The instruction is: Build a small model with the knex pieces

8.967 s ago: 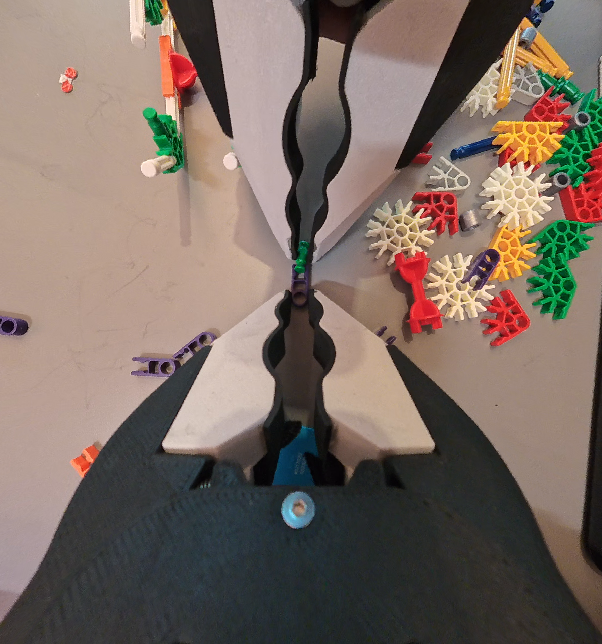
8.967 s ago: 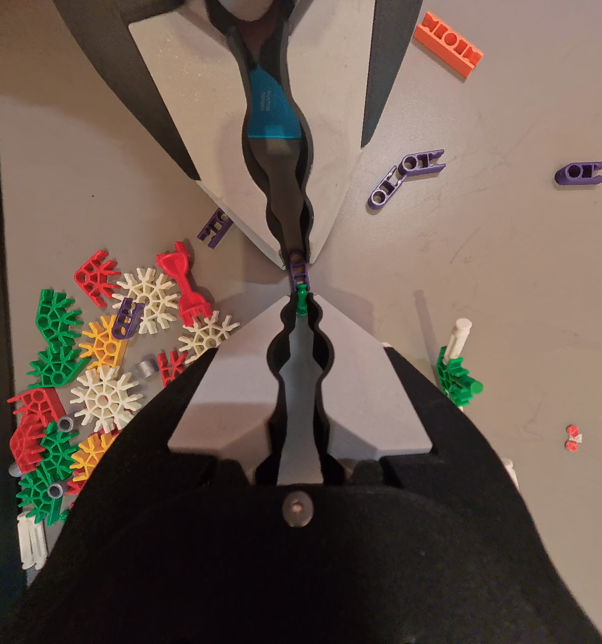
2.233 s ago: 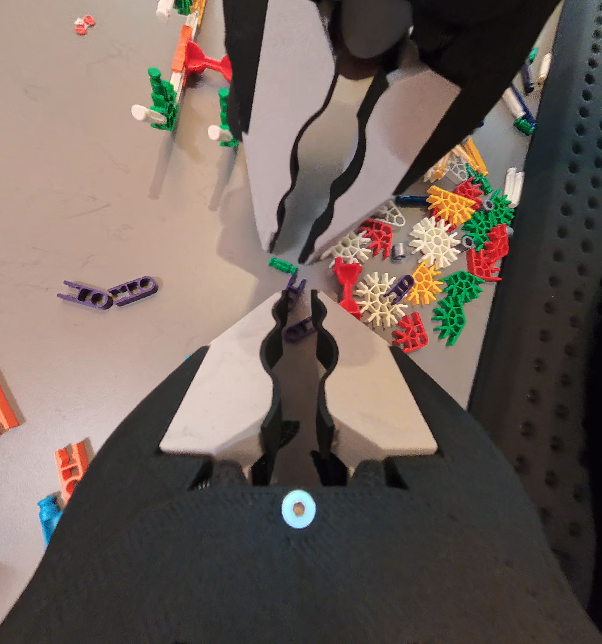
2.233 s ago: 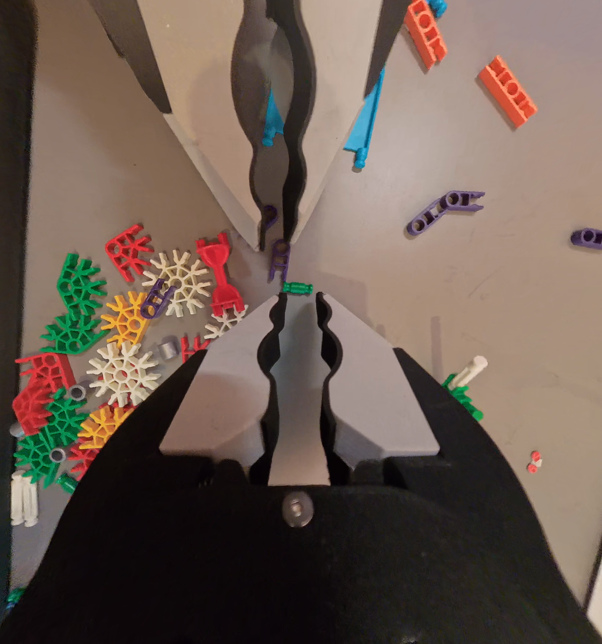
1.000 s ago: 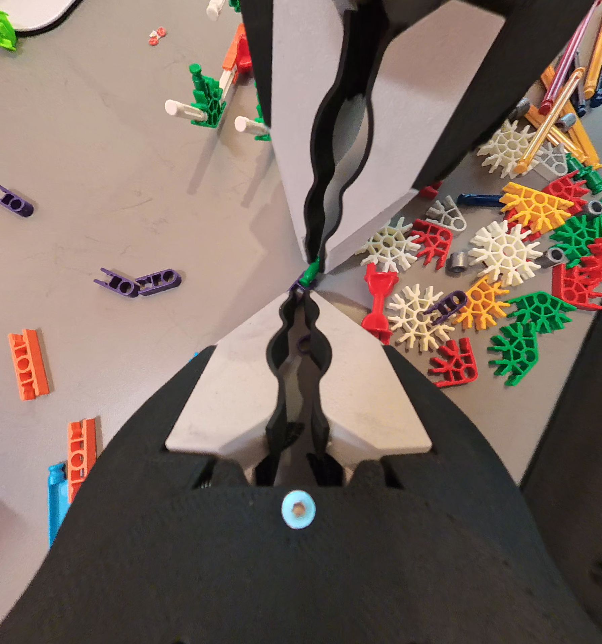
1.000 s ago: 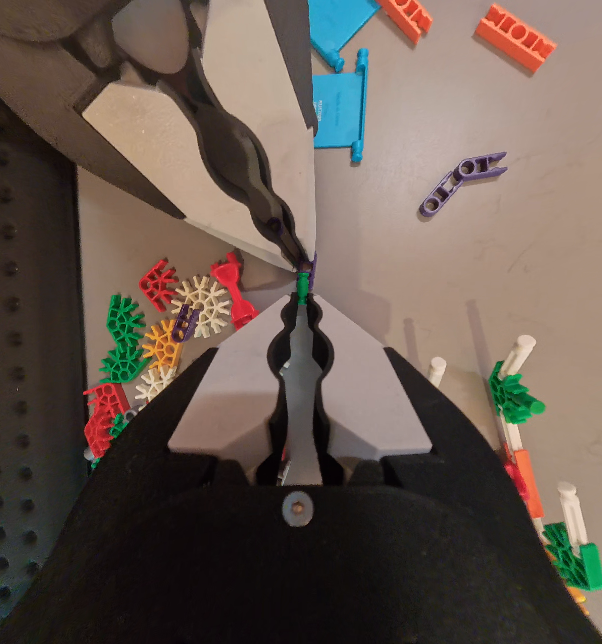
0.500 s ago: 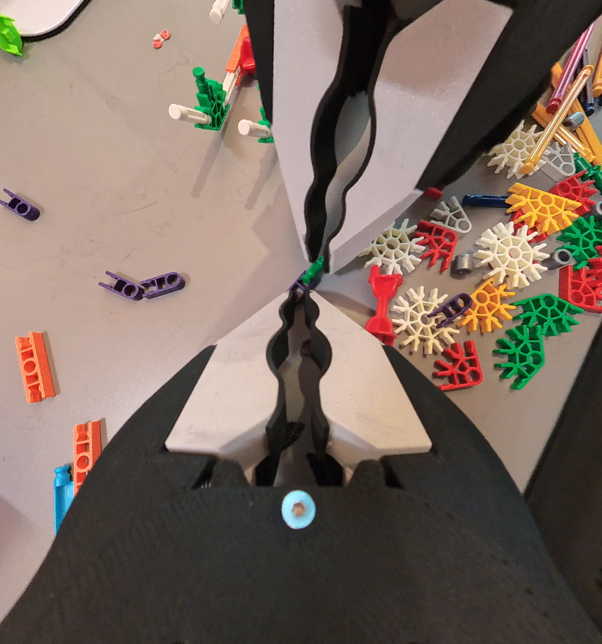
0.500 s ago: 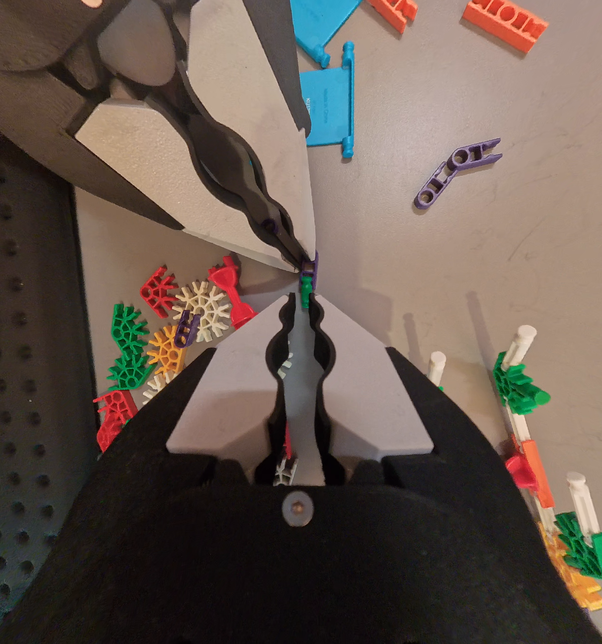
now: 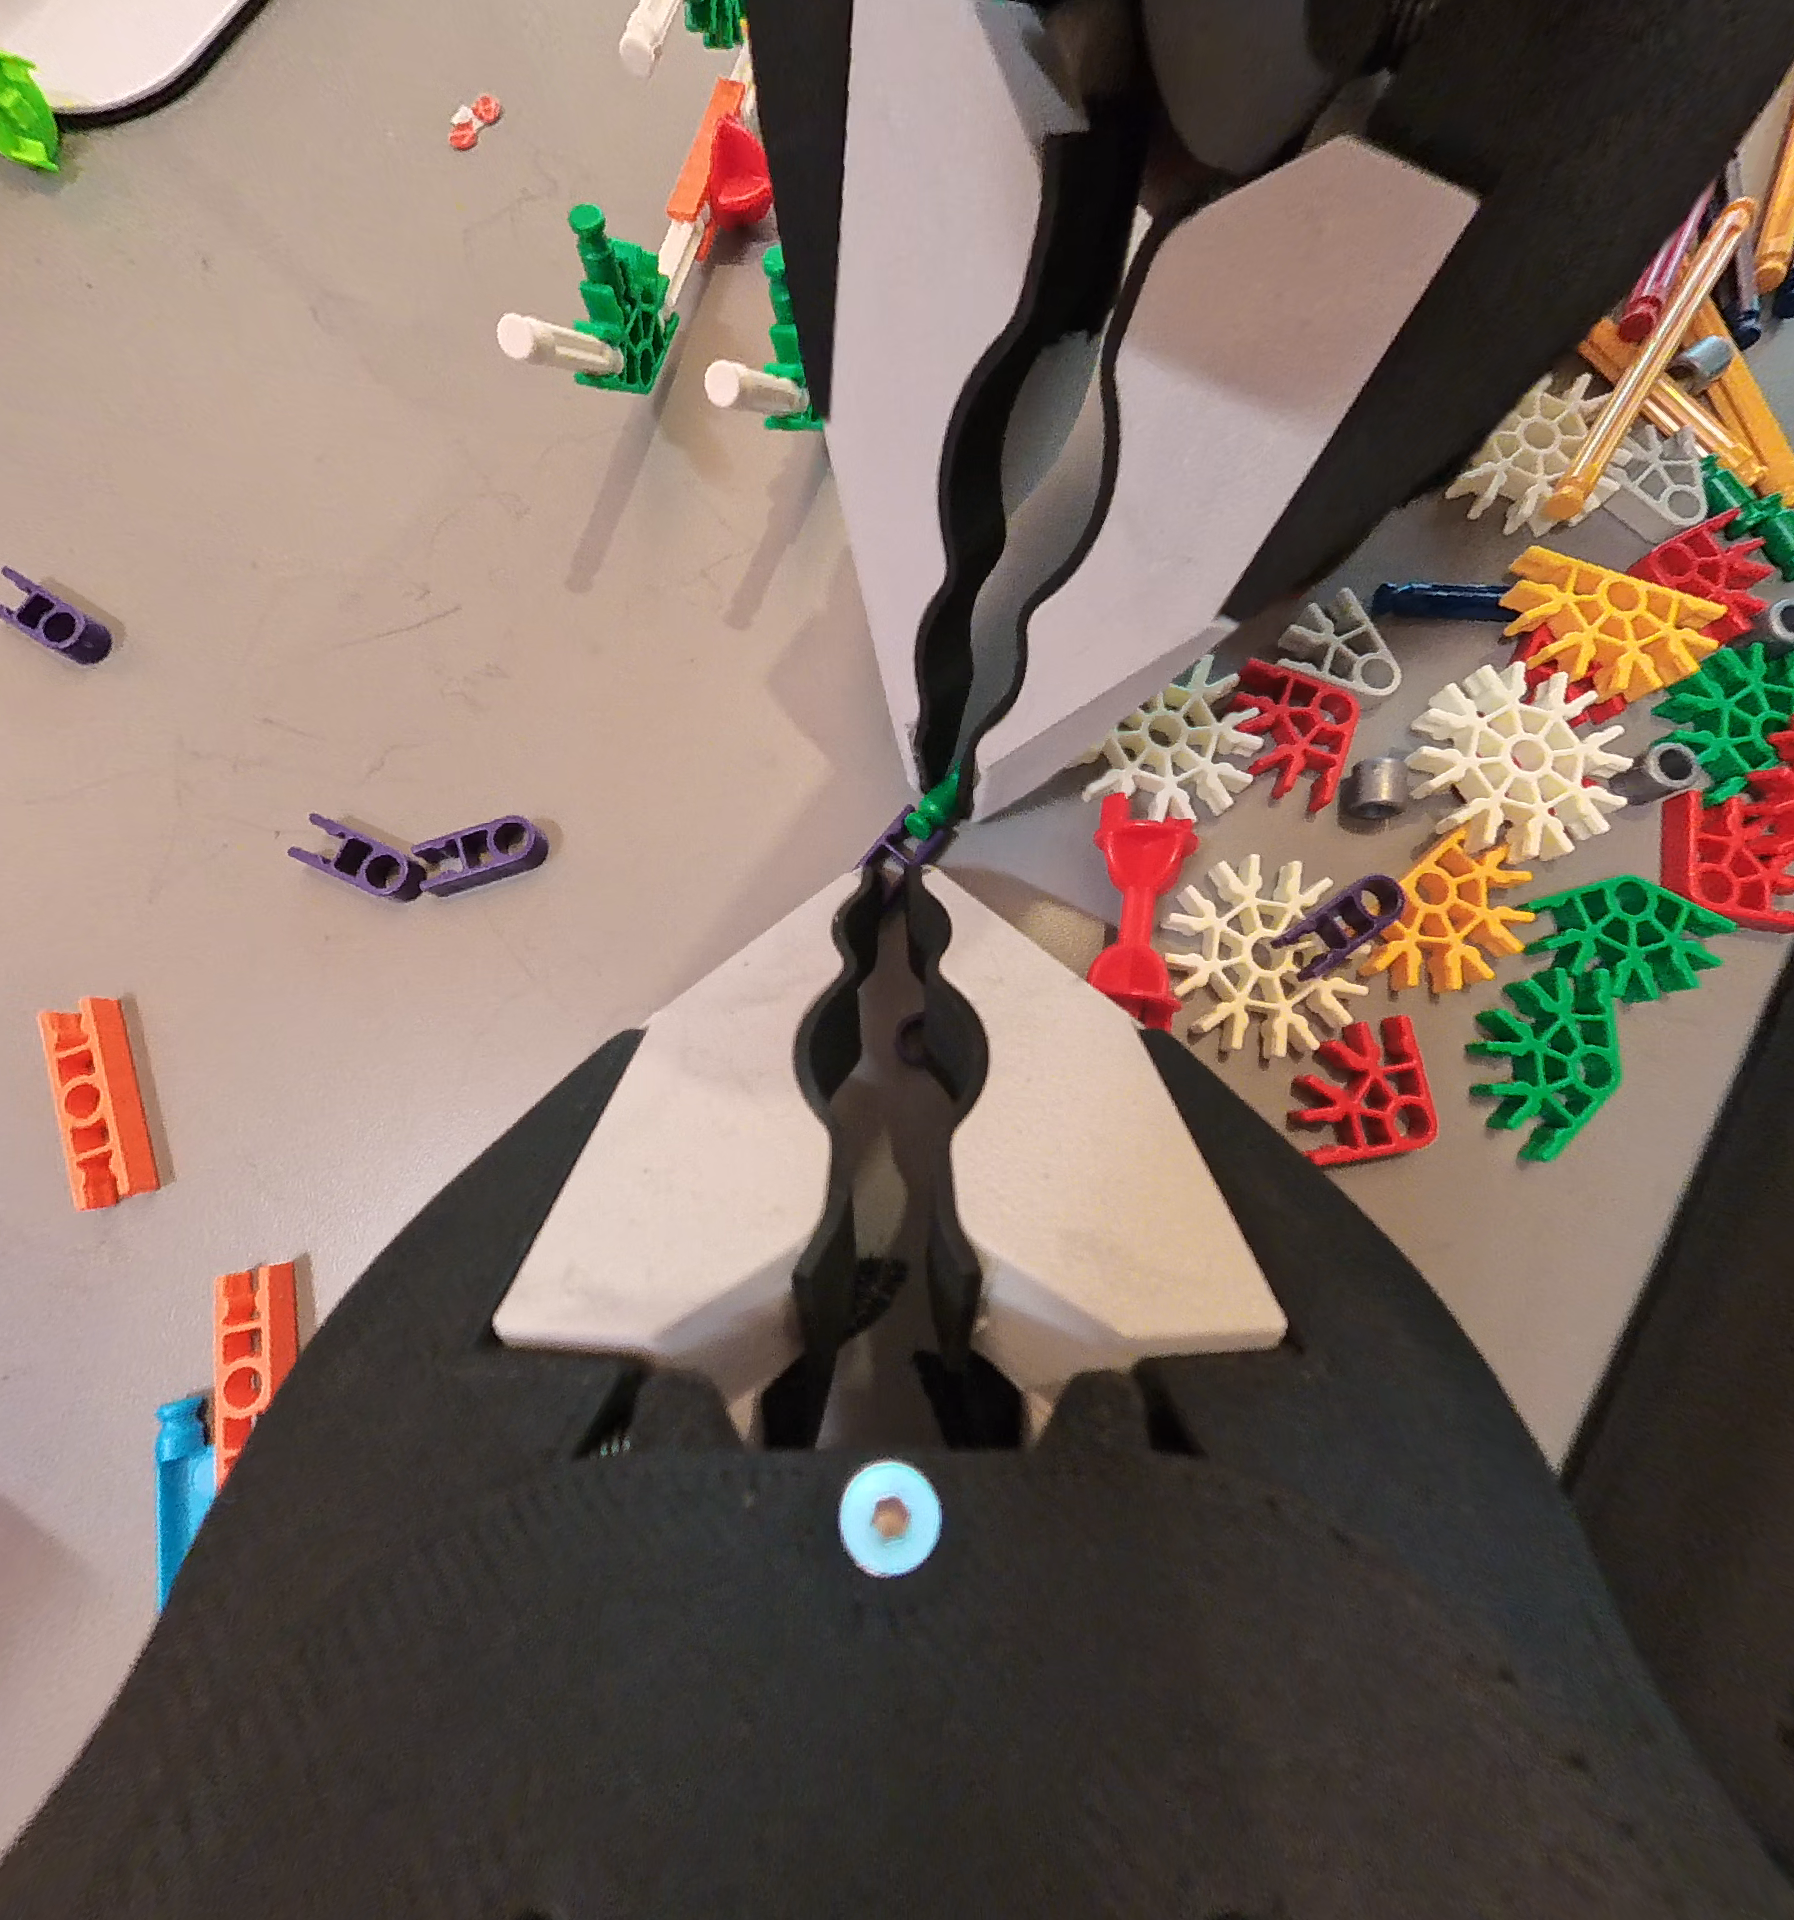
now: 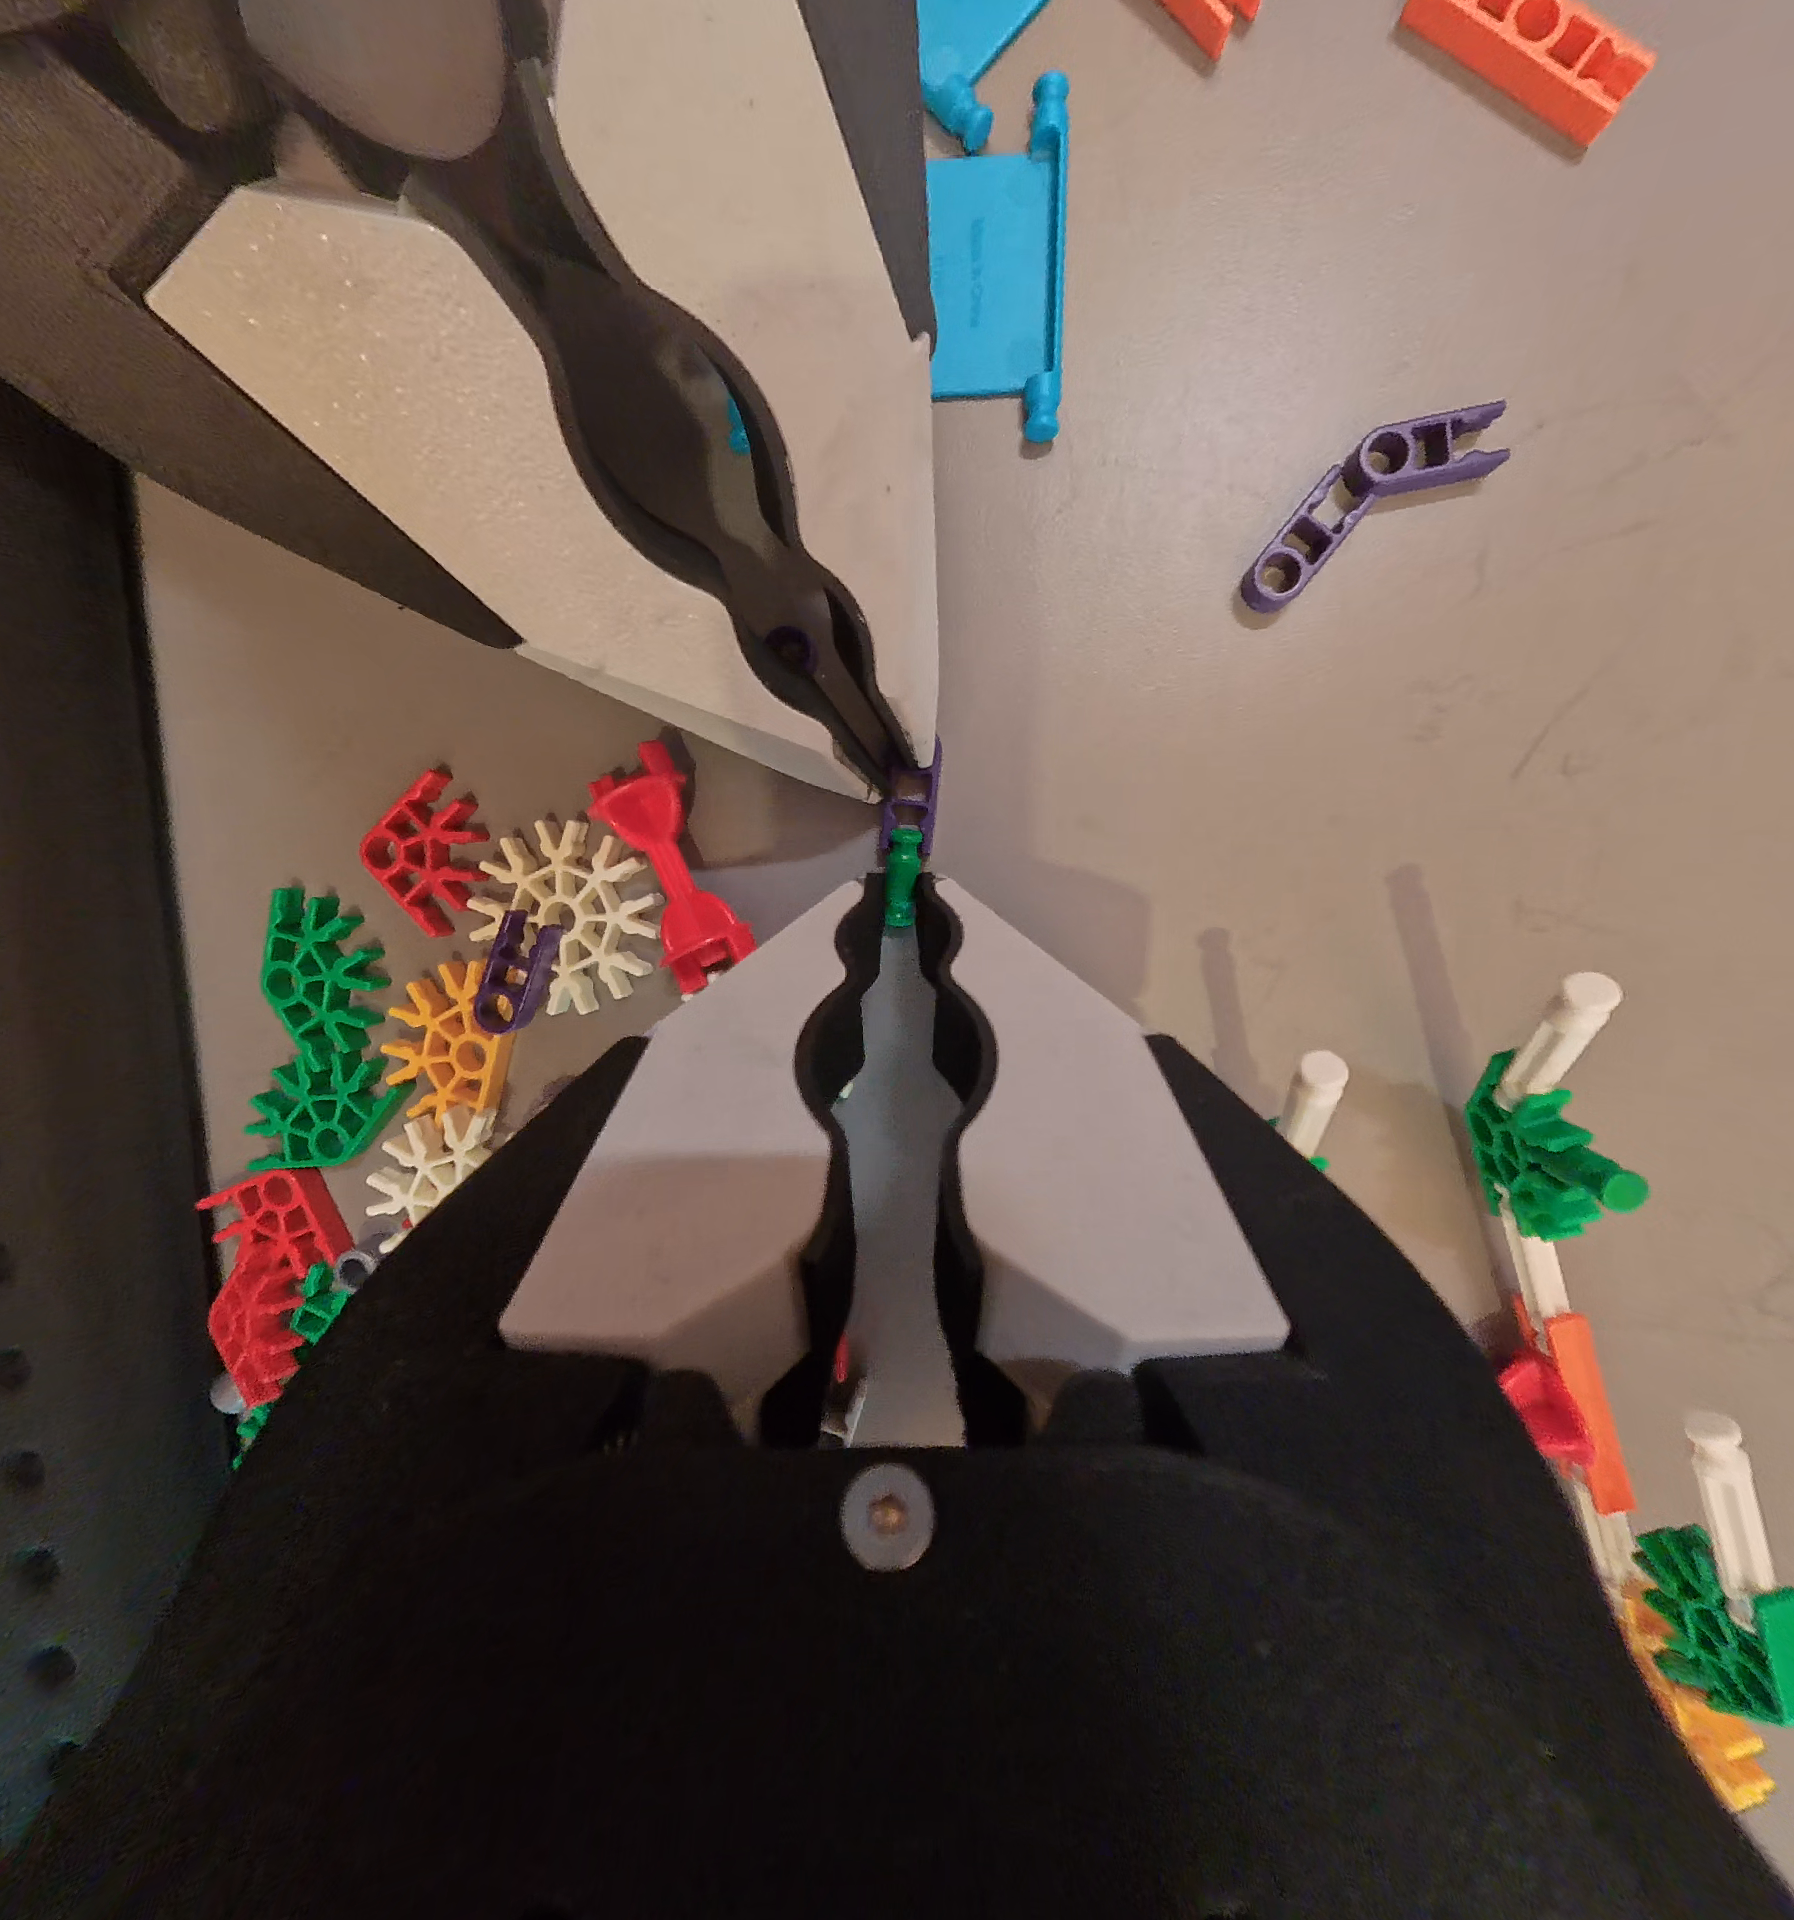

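My left gripper (image 9: 898, 883) is shut on a small purple connector (image 9: 888, 850), held just above the grey table. My right gripper (image 10: 903, 891) is shut on a short green rod (image 10: 903, 871). The two grippers meet tip to tip. The right gripper (image 9: 943, 774) comes down from the top in the left wrist view. The left gripper (image 10: 888, 764) comes in from the upper left in the right wrist view. The green rod (image 9: 929, 816) points into the open end of the purple connector (image 10: 914, 800) and touches it.
A pile of white, red, green and yellow connectors (image 9: 1516, 758) lies beside the grippers; it also shows in the right wrist view (image 10: 560, 894). Two joined purple connectors (image 9: 425, 857), orange bars (image 9: 98, 1101), a blue panel (image 10: 992, 281) and a rod-and-connector assembly (image 10: 1537, 1153) lie around. A black perforated mat (image 10: 31, 1039) borders the table. My left and right fingertips are right by each other.
2.2 s ago both grippers were open with the purple connector and green rod lying on the table. Both have since shut on them, and the rod's end has pressed closer into the connector.
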Available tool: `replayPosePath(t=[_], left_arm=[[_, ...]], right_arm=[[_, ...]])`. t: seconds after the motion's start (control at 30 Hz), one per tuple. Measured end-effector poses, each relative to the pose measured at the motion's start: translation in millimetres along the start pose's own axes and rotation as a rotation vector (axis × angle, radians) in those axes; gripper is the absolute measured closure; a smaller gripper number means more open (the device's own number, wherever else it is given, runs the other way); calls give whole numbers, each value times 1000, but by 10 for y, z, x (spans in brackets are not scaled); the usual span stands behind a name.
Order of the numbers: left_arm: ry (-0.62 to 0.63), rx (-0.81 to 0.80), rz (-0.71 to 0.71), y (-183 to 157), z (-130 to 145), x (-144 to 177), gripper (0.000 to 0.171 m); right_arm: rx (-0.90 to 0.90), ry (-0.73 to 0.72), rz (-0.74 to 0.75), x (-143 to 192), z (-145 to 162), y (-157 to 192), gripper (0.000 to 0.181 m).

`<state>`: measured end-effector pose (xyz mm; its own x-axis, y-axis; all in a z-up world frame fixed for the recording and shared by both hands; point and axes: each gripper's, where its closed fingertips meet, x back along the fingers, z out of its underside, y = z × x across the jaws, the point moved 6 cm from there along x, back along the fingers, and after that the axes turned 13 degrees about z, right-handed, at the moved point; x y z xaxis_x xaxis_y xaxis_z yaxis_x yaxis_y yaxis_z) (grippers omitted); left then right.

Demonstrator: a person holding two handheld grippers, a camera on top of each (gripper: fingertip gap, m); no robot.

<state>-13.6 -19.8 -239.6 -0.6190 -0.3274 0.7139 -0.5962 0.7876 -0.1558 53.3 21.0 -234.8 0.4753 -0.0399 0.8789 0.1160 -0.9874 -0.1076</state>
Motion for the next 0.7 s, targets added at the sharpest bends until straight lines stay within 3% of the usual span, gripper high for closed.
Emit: replayPosePath(t=[0.7], left_arm=[[-2, -6, 2, -5, -14, -17, 170]], right_arm=[[-46, -21, -7, 49, -29, -30, 173]])
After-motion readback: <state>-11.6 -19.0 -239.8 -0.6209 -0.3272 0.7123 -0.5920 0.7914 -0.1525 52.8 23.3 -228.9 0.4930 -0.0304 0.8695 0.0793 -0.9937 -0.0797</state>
